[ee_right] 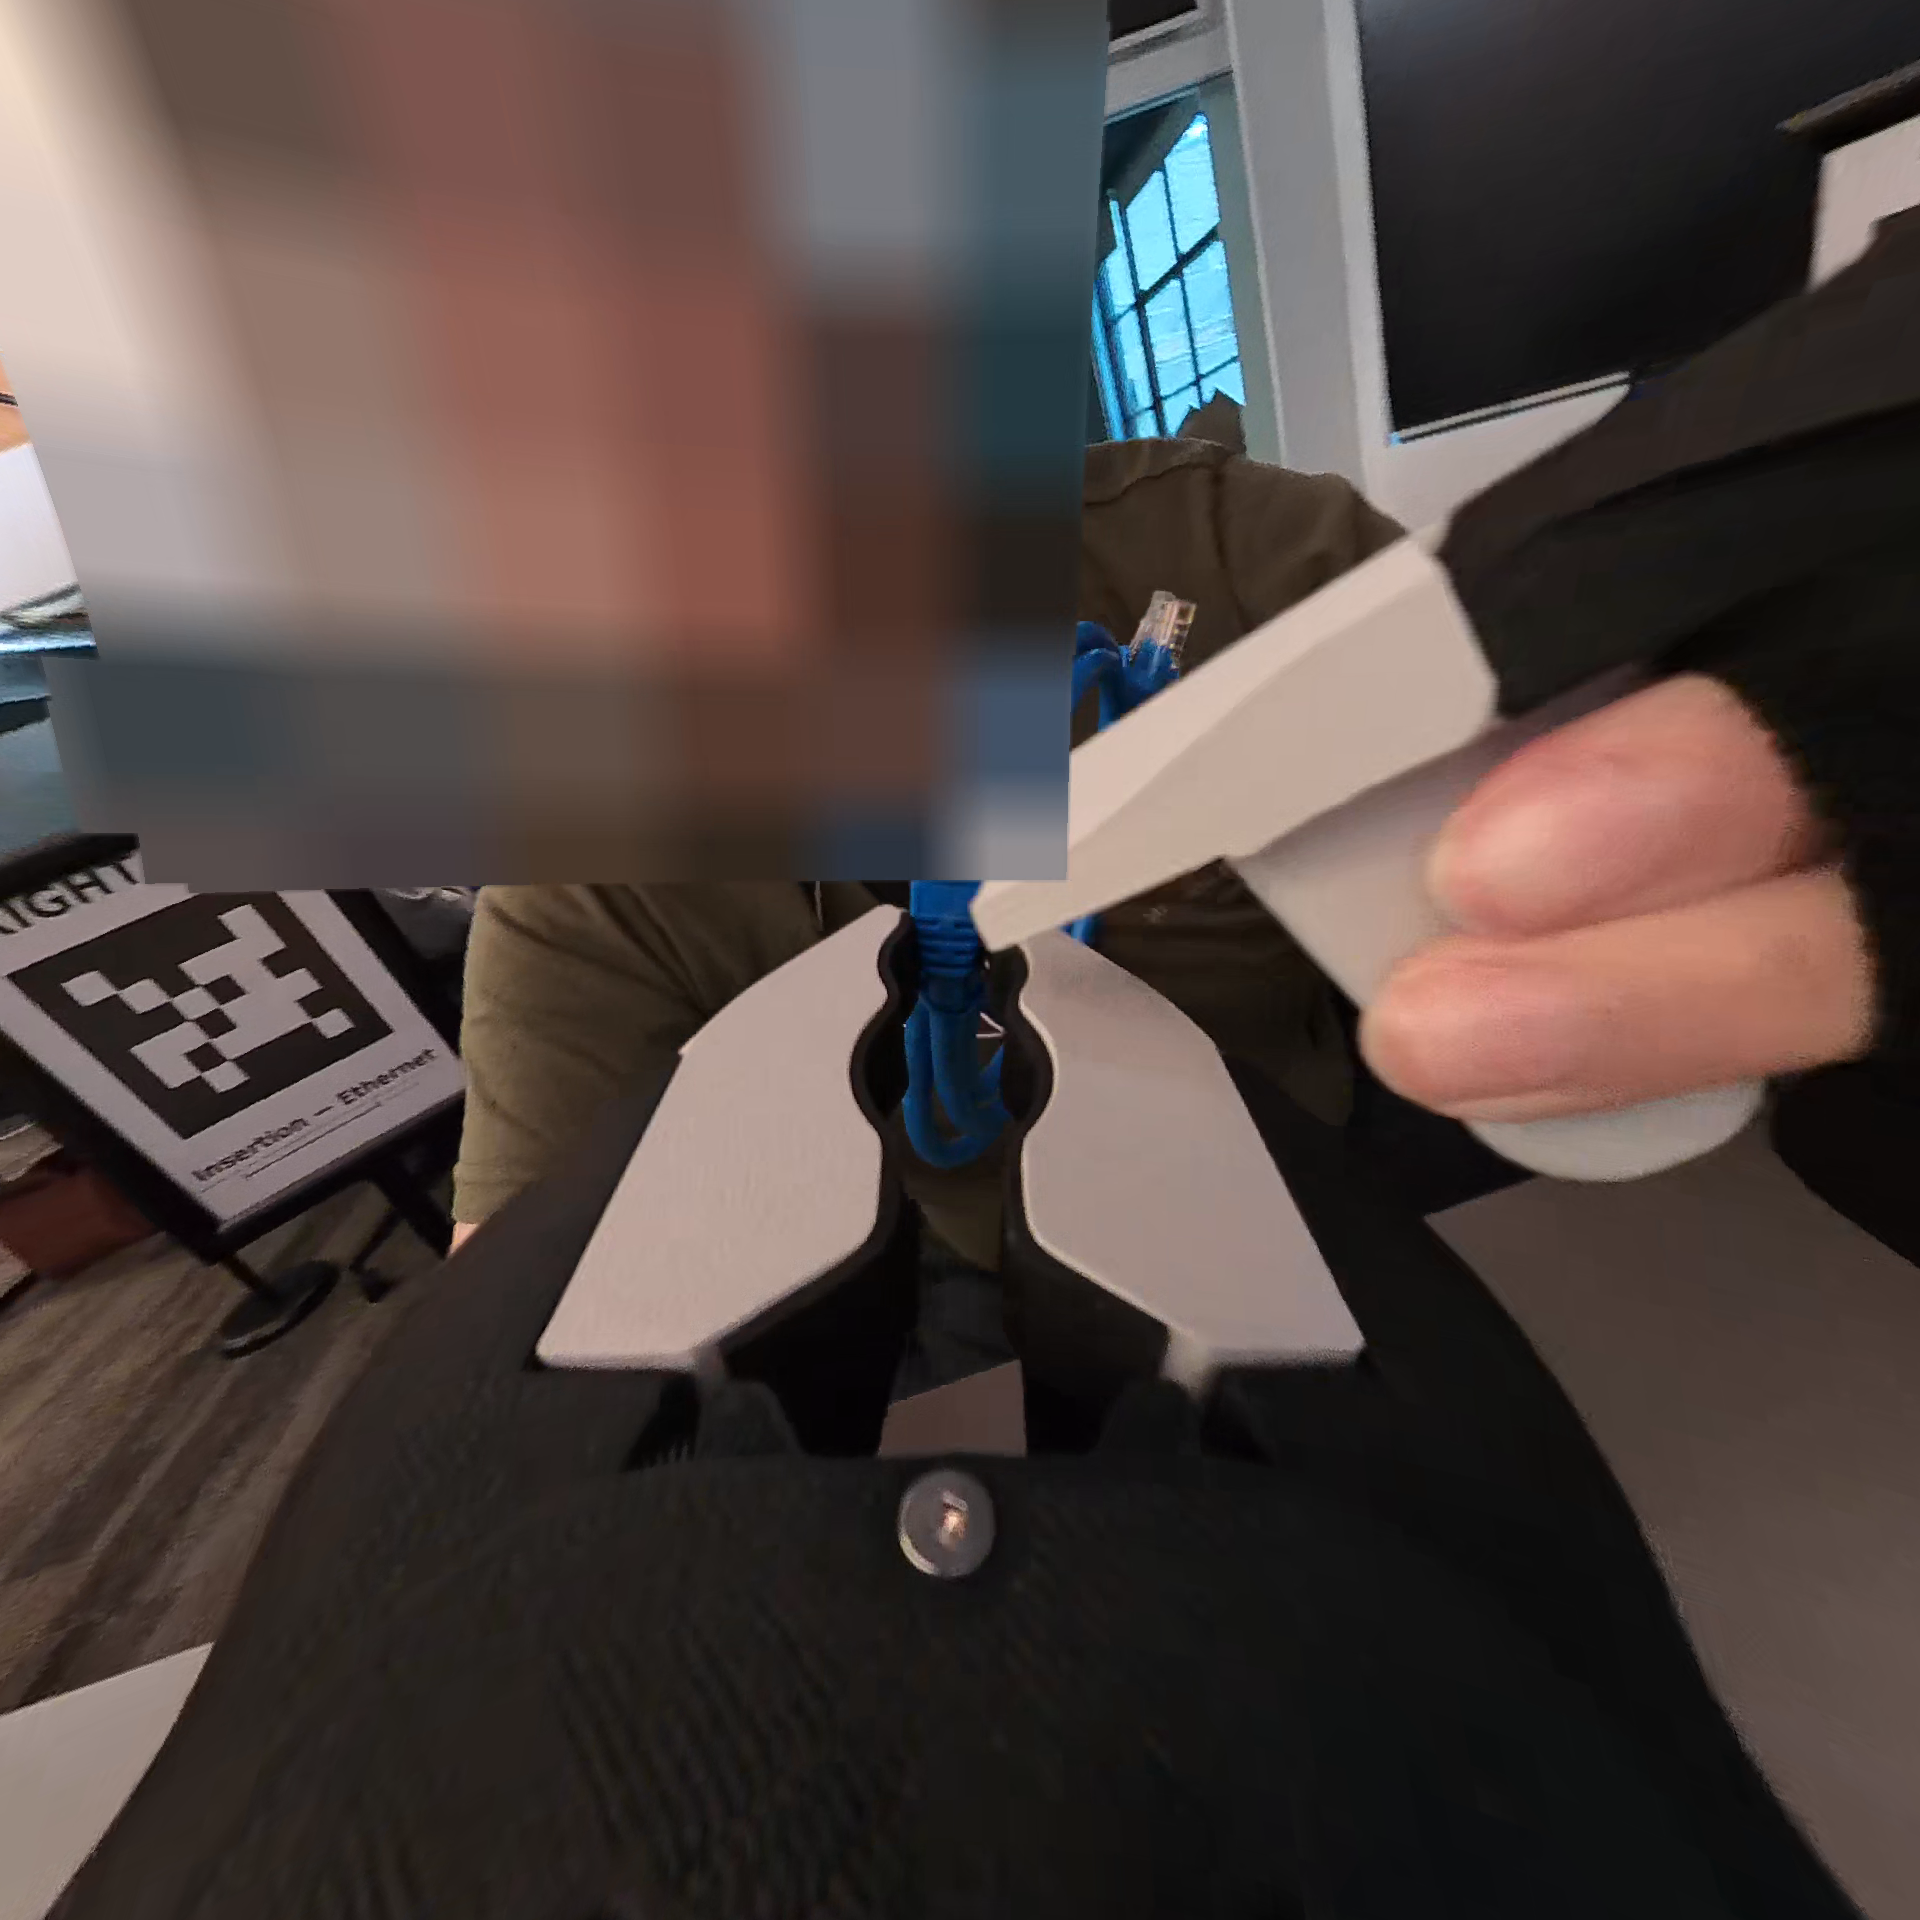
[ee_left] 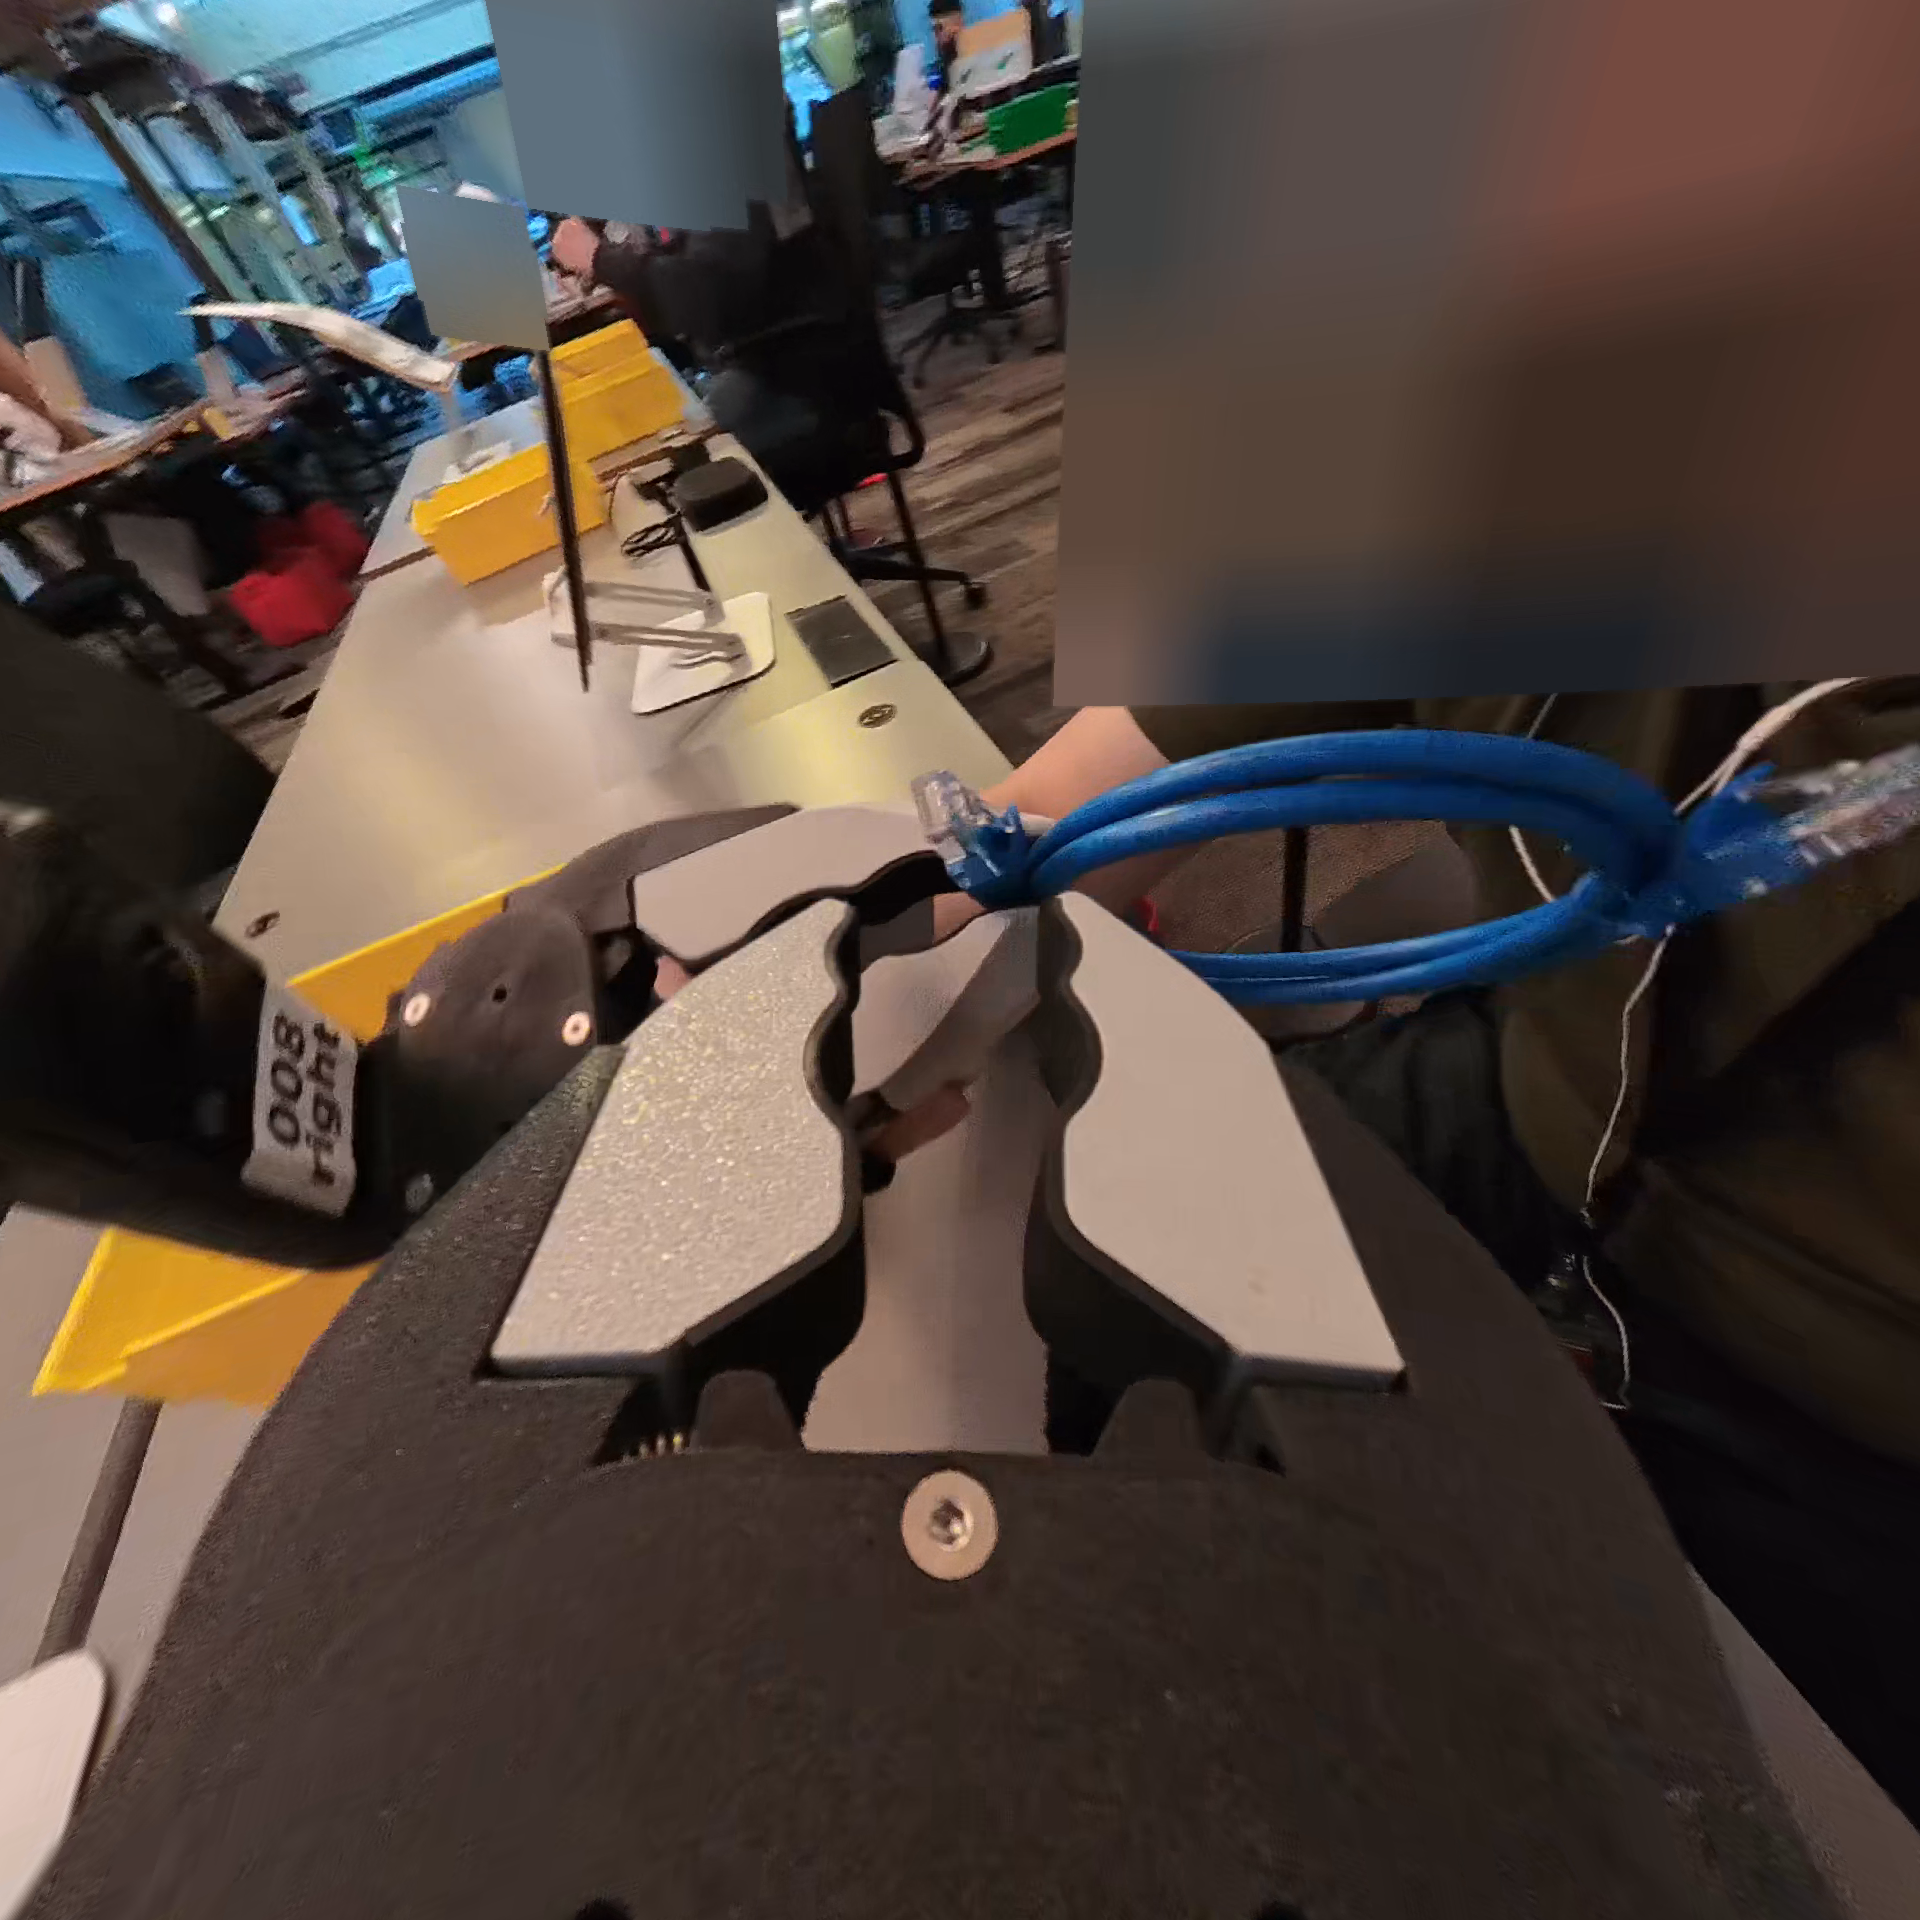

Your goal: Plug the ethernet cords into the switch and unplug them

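- Black and grey, the right tongs [ee_right: 951,1023] are closed on the blue cord [ee_right: 948,1081]. They pinch it close to one plug, with loops bunched between the tips.
- Left tongs [ee_left: 951,940] sit with their tips a little apart, right at the same cord [ee_left: 1351,842]. They look open and not pinching, but the right tongs [ee_left: 831,883] cross in front, so that is my guess.
- One hand [ee_right: 1621,925] wraps the handle of the left tongs.
- Coiled in rings, the cord hangs in the air in front of a person in a green jacket [ee_left: 1766,1039], off the table [ee_left: 499,748]. A clear plug [ee_left: 940,810] pokes up by the tips. Another plug [ee_left: 1839,805] sticks out at the far end.
- I think the cord is light, soft and floppy, and the rings may spring open.
- Clear plugs are hard, with a thin clip that may snap. The best hold is the blue boot just behind a plug.
- No switch shows in either view.
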{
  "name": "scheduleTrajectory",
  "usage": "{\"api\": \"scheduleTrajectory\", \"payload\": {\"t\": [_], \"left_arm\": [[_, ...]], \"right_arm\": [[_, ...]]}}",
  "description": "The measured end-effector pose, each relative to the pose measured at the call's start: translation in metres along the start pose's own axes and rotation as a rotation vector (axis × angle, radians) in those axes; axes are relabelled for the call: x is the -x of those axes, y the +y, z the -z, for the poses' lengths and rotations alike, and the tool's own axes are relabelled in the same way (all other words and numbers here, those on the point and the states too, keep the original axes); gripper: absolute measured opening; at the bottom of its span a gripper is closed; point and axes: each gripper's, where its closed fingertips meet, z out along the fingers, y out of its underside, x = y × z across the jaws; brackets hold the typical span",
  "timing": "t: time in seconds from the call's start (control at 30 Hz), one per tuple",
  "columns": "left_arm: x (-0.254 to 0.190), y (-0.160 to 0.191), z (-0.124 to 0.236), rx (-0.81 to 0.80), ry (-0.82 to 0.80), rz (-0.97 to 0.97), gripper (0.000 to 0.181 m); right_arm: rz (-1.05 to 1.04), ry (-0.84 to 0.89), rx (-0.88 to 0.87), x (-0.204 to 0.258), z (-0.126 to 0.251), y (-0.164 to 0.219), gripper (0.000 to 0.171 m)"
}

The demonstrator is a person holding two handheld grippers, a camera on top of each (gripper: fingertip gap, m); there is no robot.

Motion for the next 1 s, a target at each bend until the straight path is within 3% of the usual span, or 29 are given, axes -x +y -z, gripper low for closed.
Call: {"api": "scheduleTrajectory", "payload": {"t": [0.33,0.7,1.0], "left_arm": [[-0.021,-0.007,-0.015,-0.033,0.078,-0.174,0.019],[-0.04,-0.002,-0.021,-0.011,0.164,-0.213,0.017],[-0.044,-0.005,-0.023,0.016,0.142,-0.303,0.014]], "right_arm": [[-0.058,-0.238,-0.012,0.006,-0.013,0.01,0.013],[-0.181,-0.388,0.021,0.005,-0.025,0.024,0.011],[-0.248,-0.454,-0.009,0.004,-0.025,0.022,0.012]]}}
